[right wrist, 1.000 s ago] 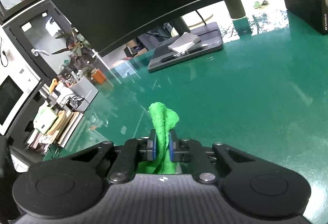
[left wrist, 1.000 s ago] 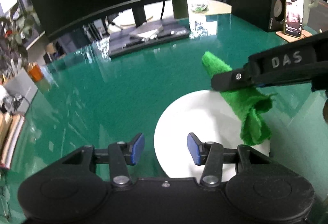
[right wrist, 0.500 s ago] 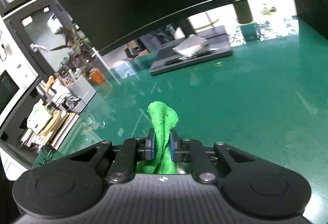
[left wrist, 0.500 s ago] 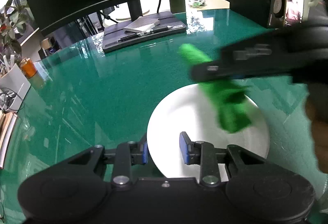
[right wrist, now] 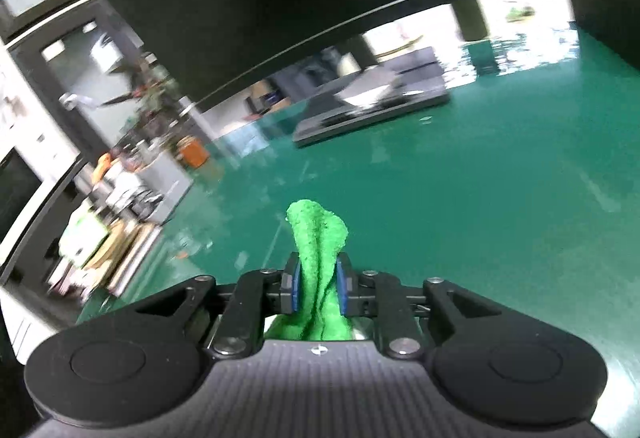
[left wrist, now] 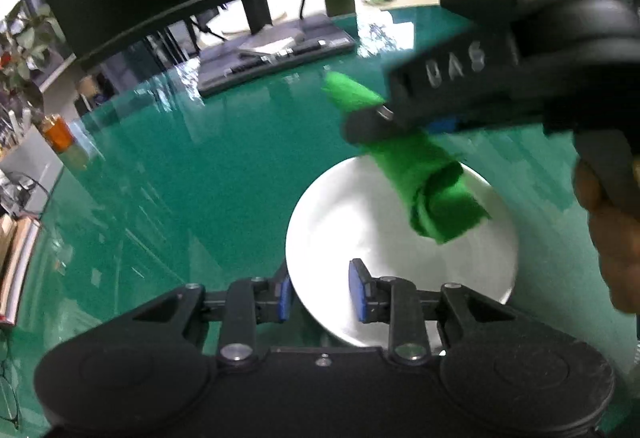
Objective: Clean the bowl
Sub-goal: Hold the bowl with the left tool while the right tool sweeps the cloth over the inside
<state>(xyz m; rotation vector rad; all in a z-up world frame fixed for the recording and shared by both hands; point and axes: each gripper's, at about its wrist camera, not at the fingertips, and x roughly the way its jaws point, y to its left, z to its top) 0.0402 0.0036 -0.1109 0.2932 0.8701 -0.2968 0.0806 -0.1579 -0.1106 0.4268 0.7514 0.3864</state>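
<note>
Two hand-held grippers share the work. The white bowl [left wrist: 400, 238] sits on the green bench [left wrist: 180, 177], near and slightly right of centre in the left wrist view. Its near left rim is clenched between the blue pads of the left hand-held gripper [left wrist: 320, 288], one pad outside the rim and one inside.

The right hand-held gripper [right wrist: 318, 288] reaches in from the right with a green cloth [left wrist: 424, 185] between its pads; its jaws are opening, though the cloth is still touched by both pads in the right wrist view. The cloth's loose end hangs over the far right part of the bowl; contact with the surface cannot be told.

For a good wipe, the rim grip should be kept firm so the bowl is not slid across the smooth bench. If the cloth is to be re-gripped, it is best caught closer to its bunched end, so that pressure can be passed into the bowl's inner wall. Slow circular strokes are advised.
</note>
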